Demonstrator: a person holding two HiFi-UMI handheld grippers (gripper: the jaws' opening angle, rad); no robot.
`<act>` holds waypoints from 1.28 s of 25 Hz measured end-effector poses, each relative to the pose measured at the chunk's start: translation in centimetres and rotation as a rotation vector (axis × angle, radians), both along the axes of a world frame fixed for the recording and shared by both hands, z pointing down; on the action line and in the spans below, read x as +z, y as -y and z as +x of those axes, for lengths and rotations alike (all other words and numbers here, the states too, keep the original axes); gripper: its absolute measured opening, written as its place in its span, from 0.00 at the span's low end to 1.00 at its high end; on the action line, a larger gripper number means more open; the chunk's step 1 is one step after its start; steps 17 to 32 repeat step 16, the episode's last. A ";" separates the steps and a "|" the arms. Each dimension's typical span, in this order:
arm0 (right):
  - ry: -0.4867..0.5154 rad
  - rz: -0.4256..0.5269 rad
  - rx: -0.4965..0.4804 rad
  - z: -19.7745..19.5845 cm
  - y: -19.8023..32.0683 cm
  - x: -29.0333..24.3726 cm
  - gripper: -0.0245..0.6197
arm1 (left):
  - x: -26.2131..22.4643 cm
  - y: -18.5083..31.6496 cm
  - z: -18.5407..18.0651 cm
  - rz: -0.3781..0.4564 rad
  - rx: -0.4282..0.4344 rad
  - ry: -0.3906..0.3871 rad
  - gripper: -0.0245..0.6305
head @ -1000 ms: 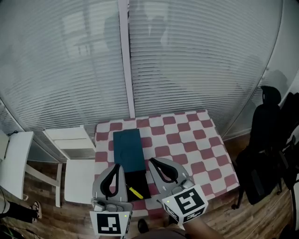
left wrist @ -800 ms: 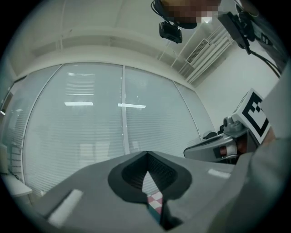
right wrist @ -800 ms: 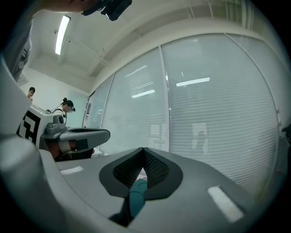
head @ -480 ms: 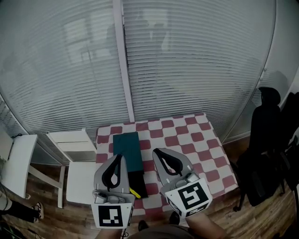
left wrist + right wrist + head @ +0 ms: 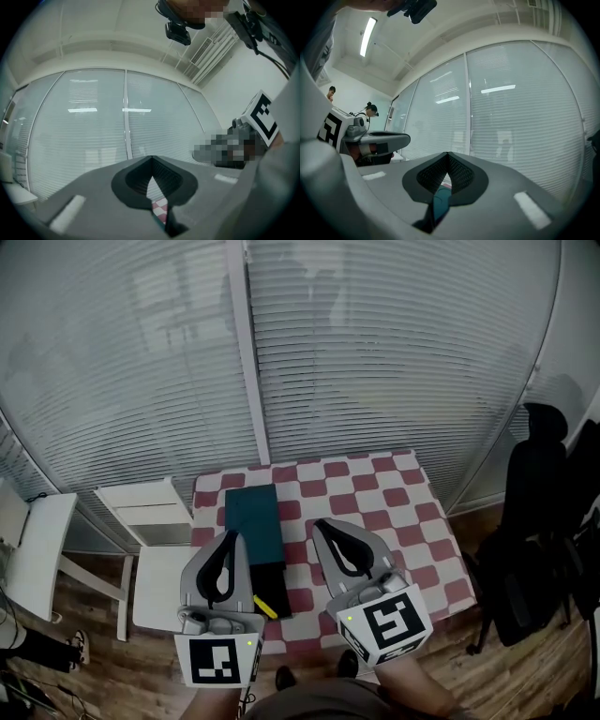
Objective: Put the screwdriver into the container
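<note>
A yellow-handled screwdriver [image 5: 265,607] lies on the near end of a black flat piece [image 5: 271,583] on the checkered table [image 5: 394,512]. A teal oblong container [image 5: 251,524] lies just beyond the black piece. My left gripper [image 5: 231,537] hangs above the table's near left, jaws shut and empty, partly covering the black piece. My right gripper [image 5: 320,524] hangs beside it on the right, also shut and empty. In the left gripper view the jaw tips [image 5: 151,158] meet and the checkered cloth [image 5: 161,209] shows below. The right gripper's tips [image 5: 447,153] meet above the teal container [image 5: 439,202].
Slatted blinds [image 5: 375,352] close off the far side of the table. White chairs [image 5: 150,521] stand at its left and a black office chair [image 5: 536,512] at its right. The floor [image 5: 94,681] is wood. Two people [image 5: 370,109] stand far off in the right gripper view.
Both grippers have risen a little and sit higher in the head view, still shut. The screwdriver and the container lie where they were.
</note>
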State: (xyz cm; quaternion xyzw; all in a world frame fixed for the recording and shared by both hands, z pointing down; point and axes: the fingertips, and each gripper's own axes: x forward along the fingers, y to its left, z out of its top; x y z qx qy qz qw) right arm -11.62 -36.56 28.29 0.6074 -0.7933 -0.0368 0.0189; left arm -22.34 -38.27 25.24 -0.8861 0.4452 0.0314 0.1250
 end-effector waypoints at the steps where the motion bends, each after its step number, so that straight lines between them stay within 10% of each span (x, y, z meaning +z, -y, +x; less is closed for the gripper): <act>1: 0.001 0.001 0.000 0.0 -0.2 0.0 0.07 | 0.0 -0.2 0.0 0.003 0.002 0.000 0.04; 32: 0.012 -0.011 0.017 1.0 -1.8 0.7 0.07 | 0.1 -1.2 0.6 0.003 0.008 0.013 0.04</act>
